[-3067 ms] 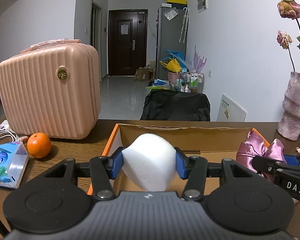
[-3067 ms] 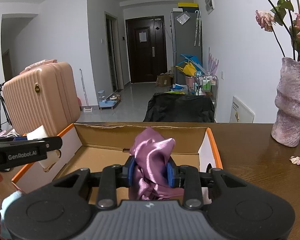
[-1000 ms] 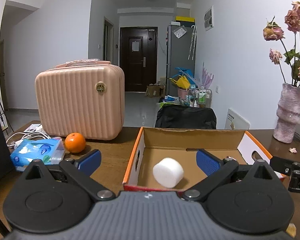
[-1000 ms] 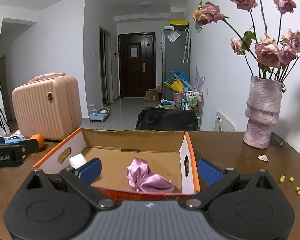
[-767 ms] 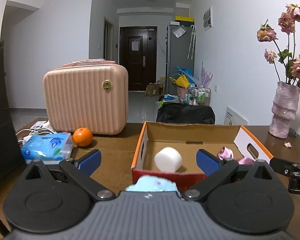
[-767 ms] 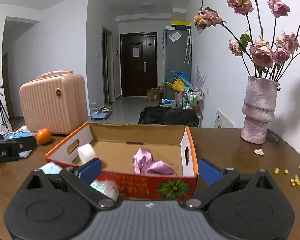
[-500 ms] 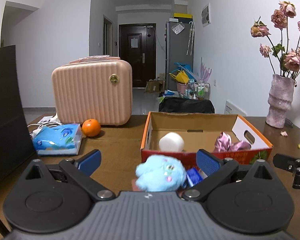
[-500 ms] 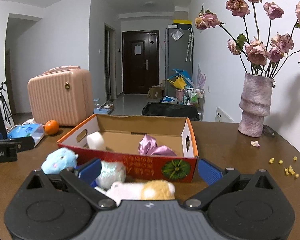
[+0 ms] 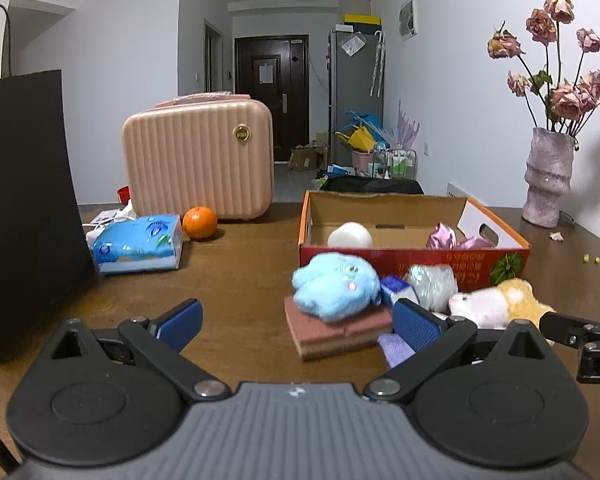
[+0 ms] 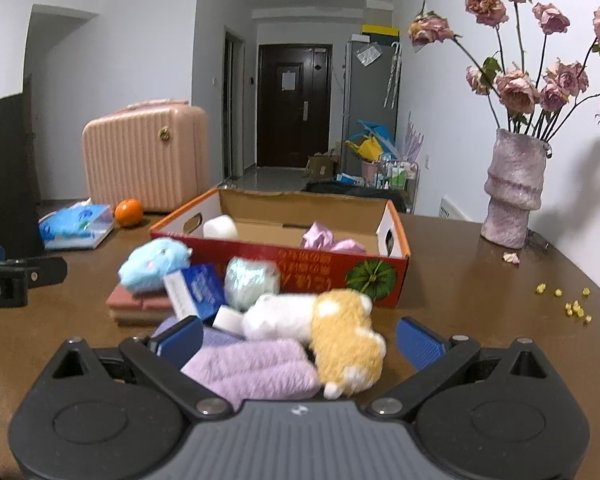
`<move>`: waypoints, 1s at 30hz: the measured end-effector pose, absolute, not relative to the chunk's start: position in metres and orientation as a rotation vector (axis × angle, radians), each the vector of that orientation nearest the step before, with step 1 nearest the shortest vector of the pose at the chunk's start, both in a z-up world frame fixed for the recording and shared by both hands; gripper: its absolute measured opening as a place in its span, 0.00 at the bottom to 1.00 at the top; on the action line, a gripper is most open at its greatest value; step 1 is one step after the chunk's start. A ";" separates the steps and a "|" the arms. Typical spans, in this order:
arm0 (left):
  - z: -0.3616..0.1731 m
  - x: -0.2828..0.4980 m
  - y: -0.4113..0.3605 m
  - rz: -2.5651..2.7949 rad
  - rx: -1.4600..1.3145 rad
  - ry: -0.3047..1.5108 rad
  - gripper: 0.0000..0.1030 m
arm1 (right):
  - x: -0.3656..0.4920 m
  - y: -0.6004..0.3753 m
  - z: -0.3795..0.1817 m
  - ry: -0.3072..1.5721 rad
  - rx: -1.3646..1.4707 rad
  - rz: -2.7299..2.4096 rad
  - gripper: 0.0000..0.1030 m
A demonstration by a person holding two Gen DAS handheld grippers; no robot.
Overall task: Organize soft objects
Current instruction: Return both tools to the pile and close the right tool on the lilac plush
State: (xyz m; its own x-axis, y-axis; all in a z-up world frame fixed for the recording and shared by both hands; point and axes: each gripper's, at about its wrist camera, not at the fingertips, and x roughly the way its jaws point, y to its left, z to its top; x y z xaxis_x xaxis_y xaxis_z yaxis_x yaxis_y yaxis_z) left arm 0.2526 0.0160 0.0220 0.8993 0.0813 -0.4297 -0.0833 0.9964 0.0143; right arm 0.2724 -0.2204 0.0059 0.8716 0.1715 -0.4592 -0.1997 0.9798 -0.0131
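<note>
— From the left wrist, how far had we got?
— Two in the box [image 9: 412,250]: white foam [image 9: 349,234] at ten o'clock, pink cloth [image 9: 444,237] at two. The blue plush [image 9: 334,286] waited outside; our left gripper [image 9: 296,322] gaped wide, empty.
— And the right wrist?
— Right gripper [image 10: 300,340] spread too, gripping nothing — the lilac cloth [image 10: 252,368] and yellow-white plush [image 10: 340,336] lay between its fingers.

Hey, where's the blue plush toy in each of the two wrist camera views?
Left wrist view: the blue plush toy is right of centre, lying on a reddish pad in front of the cardboard box.
Right wrist view: the blue plush toy is left of centre, by the box's near-left corner.
Shared landmark: the orange by the pink suitcase.
</note>
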 end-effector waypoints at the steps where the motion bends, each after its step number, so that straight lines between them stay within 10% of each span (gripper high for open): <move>1: 0.020 0.251 0.017 0.086 -0.003 0.448 1.00 | 0.271 -0.219 0.004 0.482 -0.062 0.198 1.00; 17: 0.004 0.238 0.040 0.105 -0.022 0.494 1.00 | 0.298 -0.187 -0.037 0.610 -0.095 0.275 0.94; 30: -0.003 0.238 0.038 0.100 -0.029 0.514 1.00 | 0.310 -0.188 -0.050 0.644 -0.066 0.315 0.63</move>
State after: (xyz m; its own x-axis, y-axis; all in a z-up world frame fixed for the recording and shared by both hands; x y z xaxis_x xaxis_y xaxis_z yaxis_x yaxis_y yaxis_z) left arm 0.2385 0.0380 -0.0025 0.8658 0.0884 -0.4925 -0.1030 0.9947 -0.0025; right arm 0.3102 -0.1877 -0.0502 0.7539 0.2680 -0.5998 -0.3086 0.9505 0.0368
